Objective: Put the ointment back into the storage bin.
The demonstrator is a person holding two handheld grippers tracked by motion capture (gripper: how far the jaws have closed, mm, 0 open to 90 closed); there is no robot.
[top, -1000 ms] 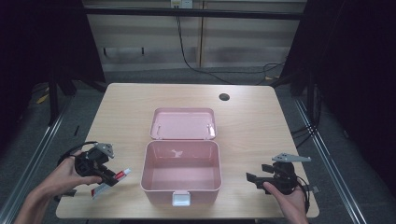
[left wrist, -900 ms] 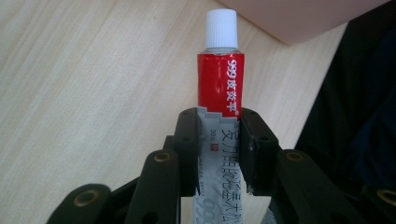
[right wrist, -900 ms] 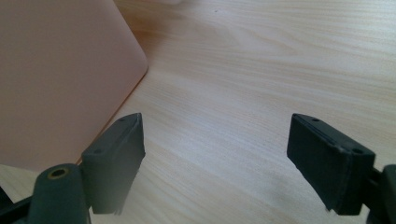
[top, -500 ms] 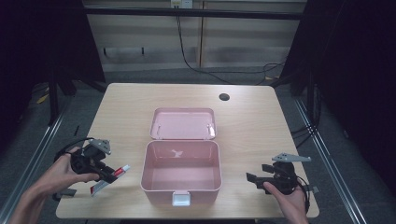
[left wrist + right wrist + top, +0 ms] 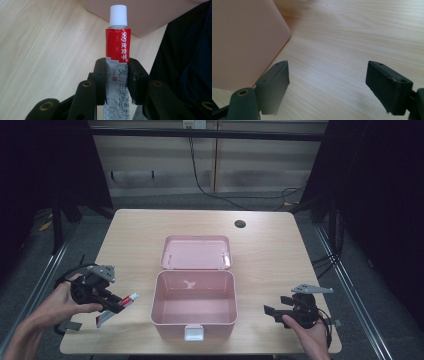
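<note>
A red and silver ointment tube [image 5: 117,47] with a white cap is clamped between my left gripper's [image 5: 117,75] black jaws, cap pointing at the pink box [image 5: 140,17]. From above, the left gripper [image 5: 116,304] holds the tube [image 5: 120,305] lifted off the table, just left of the open pink box [image 5: 194,317]. The box's lid [image 5: 196,252] lies flat behind it, and the box looks empty inside. My right gripper [image 5: 279,306] rests near the table's front right, jaws wide apart. Between its jaws in the right gripper view [image 5: 328,85] there is only bare wood, with the box's side [image 5: 242,42] at the left.
The wooden table [image 5: 270,250] has a small dark round hole [image 5: 240,224] at the back right. Dark floor, cables and a wall panel lie beyond the far edge. A metal rail runs along each side of the table.
My left gripper has risen a little with the tube in its jaws, and the tube now hangs above the table. The right gripper has stayed where it was.
</note>
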